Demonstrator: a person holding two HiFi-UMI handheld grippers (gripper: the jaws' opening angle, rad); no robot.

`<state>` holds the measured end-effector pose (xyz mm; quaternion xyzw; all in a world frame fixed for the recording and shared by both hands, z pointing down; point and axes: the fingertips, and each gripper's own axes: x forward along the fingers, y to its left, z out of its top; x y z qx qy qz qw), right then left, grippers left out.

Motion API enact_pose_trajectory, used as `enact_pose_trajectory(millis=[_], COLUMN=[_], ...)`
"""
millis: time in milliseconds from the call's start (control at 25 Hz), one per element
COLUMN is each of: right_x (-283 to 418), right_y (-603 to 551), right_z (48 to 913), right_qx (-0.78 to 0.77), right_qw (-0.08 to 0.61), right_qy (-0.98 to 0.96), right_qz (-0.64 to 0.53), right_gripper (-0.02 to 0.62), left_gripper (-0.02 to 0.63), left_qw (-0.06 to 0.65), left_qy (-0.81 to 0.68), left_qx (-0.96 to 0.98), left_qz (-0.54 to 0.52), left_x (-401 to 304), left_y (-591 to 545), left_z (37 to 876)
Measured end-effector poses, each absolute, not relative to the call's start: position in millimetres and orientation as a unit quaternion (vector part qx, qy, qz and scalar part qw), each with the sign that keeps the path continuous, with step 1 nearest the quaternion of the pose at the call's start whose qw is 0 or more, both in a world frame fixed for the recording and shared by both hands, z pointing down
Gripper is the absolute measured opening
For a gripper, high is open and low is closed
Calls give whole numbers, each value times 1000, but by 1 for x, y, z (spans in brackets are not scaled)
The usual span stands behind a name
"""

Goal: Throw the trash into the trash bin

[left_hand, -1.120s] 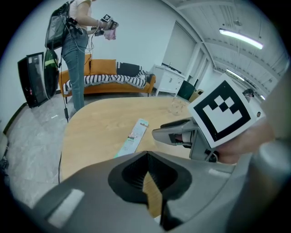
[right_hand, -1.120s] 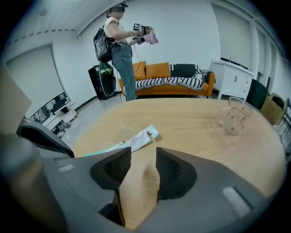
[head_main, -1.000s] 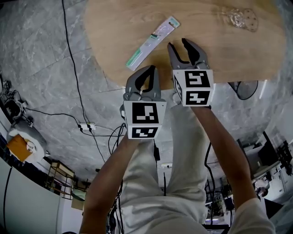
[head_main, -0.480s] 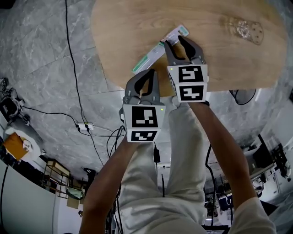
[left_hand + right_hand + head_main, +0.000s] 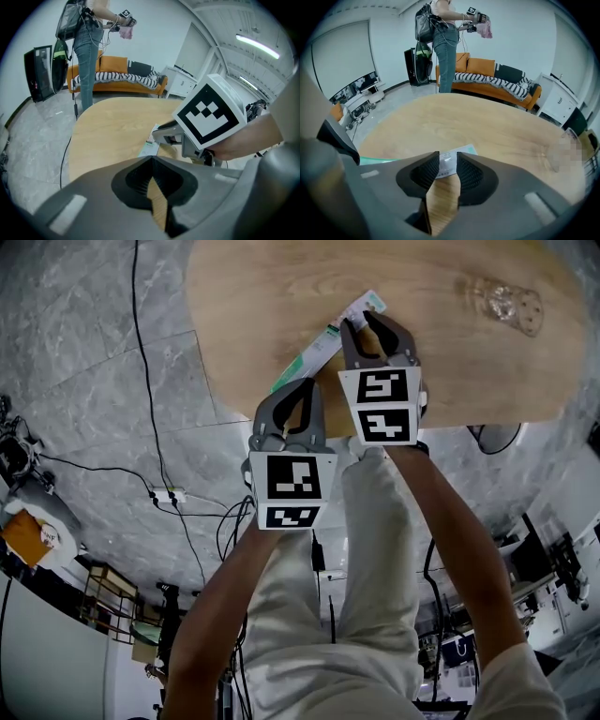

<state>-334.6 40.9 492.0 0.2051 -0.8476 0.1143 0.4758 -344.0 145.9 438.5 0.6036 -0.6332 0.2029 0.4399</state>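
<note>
A long, flat green-and-white package lies slantwise on the oval wooden table. My right gripper points down at its far end. Its jaws have just been closing, and the package's white end shows in the gap between the tips. I see no pad pressing on it. My left gripper hovers at the table's near edge, shut on nothing, its tips meeting. The package lies just beyond it, beside the right gripper's marker cube.
A clear plastic piece lies at the table's far right. Cables and a power strip run over the grey stone floor. Behind the table, a person stands holding grippers with a pink cloth, before an orange sofa.
My right gripper has moved forward and down onto the package's far end, rolling a little, and its jaws have narrowed around it. The left gripper has barely shifted.
</note>
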Motion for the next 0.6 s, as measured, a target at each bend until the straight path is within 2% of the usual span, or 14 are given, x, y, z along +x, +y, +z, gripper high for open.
enact_pose_trajectory(millis=[600], right_x=[-319], right_y=[53], right_z=[473], right_qx=[196], right_qw=[459], right_qy=[-856], right_qz=[135], right_gripper=[98], left_gripper=[1], left_qw=[430], left_qy=[-632], left_qx=[611], left_qz=[207], left_x=[-330], left_y=[142], left_z=[429])
